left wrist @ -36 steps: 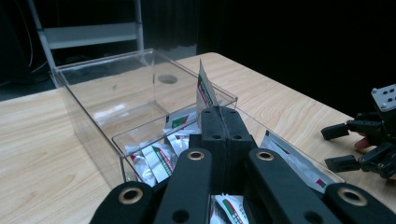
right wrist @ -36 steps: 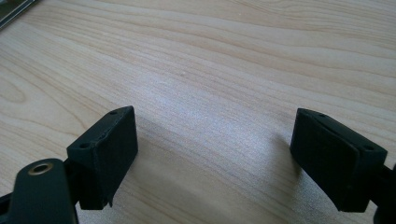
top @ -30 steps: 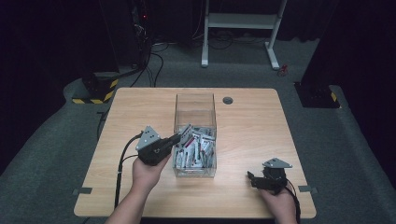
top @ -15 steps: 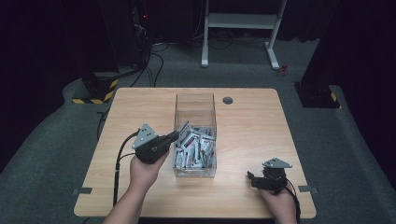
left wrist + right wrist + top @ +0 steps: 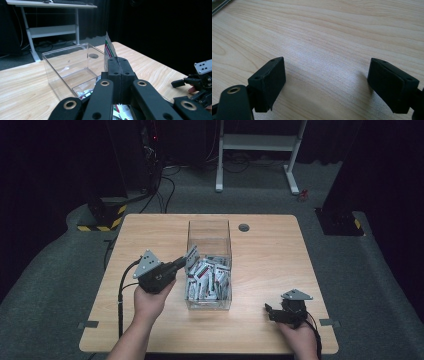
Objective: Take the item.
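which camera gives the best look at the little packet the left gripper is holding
The left gripper view: the packet stands close up, pinched between the left gripper's shut jaws, its red and green print visible. The high view shows it small at the clear box's rim.

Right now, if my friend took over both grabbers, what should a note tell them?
Left gripper: shut on one packet, held over the clear box's left wall.
Right gripper: open, empty, resting low on the table at the near right.
Things: other packets piled in the near end of the box; its far end is bare.
Done: one packet gripped.
Left: probably move it wherever it belongs; the pile remains.
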Demonstrator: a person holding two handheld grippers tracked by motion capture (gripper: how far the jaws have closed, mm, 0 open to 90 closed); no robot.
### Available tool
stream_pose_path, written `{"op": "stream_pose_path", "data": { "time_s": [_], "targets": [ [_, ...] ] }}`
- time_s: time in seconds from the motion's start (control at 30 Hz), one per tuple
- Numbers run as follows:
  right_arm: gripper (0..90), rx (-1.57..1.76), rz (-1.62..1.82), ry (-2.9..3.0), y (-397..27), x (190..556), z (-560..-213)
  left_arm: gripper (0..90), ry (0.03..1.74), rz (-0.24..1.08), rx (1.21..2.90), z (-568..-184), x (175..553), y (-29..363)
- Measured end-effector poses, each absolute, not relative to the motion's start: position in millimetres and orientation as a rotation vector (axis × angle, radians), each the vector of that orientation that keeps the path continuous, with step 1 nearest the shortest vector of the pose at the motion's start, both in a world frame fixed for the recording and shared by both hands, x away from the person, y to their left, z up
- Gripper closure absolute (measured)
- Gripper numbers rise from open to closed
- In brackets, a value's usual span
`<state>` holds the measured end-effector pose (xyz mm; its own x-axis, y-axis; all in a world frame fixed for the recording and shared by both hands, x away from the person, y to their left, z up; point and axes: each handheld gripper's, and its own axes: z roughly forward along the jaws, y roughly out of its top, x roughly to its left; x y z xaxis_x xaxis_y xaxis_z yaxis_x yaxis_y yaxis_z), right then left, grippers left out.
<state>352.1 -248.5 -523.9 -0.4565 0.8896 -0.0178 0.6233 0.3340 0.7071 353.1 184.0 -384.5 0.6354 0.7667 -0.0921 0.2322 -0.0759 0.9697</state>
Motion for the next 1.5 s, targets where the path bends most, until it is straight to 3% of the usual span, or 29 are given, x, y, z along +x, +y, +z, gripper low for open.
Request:
{"op": "stream_pose_path", "data": {
  "time_s": [1.5],
  "targets": [
    [14.6, 1.333, 0.9, 2.203, -248.5, 352.5, -524.0, 89.8, 0.942, 0.639, 1.588, -381.3, 343.1, 241.9]
  ]
}}
